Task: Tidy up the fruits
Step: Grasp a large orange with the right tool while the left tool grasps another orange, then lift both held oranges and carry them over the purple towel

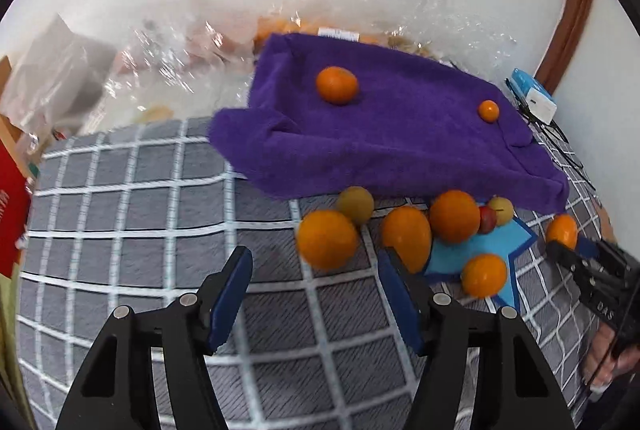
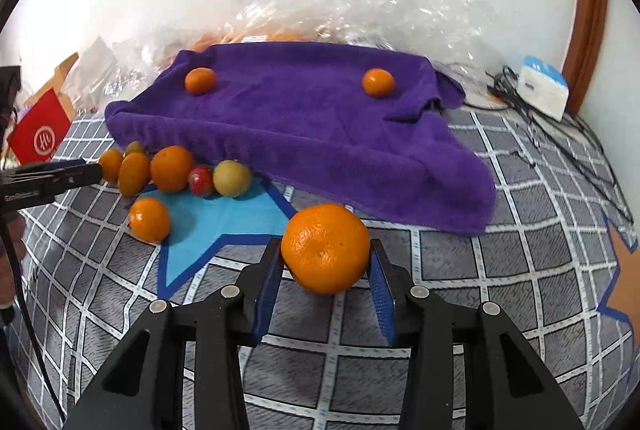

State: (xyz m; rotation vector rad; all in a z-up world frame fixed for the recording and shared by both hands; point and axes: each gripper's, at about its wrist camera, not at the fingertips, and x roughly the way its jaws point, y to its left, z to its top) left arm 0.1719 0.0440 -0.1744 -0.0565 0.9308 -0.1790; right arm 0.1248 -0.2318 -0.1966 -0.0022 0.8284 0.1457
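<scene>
My right gripper (image 2: 325,270) is shut on an orange mandarin (image 2: 325,248) and holds it above the checked cloth, just in front of the purple towel (image 2: 300,118). Two mandarins (image 2: 200,81) (image 2: 378,82) lie on the towel. A cluster of fruit sits at the towel's front edge by a blue star mat (image 2: 216,222): several oranges (image 2: 172,168), a red fruit (image 2: 200,181) and a yellow-green fruit (image 2: 232,178). My left gripper (image 1: 316,266) is open and empty, with an orange (image 1: 327,240) just ahead of its fingertips. The right gripper (image 1: 560,250) shows at the right edge of the left wrist view.
Crinkled clear plastic bags (image 2: 340,10) with more fruit lie behind the towel against the wall. A white and blue box (image 2: 544,90) with black cables sits at the far right. A red card (image 2: 38,138) lies at the left. The grey checked cloth (image 2: 500,270) covers the surface.
</scene>
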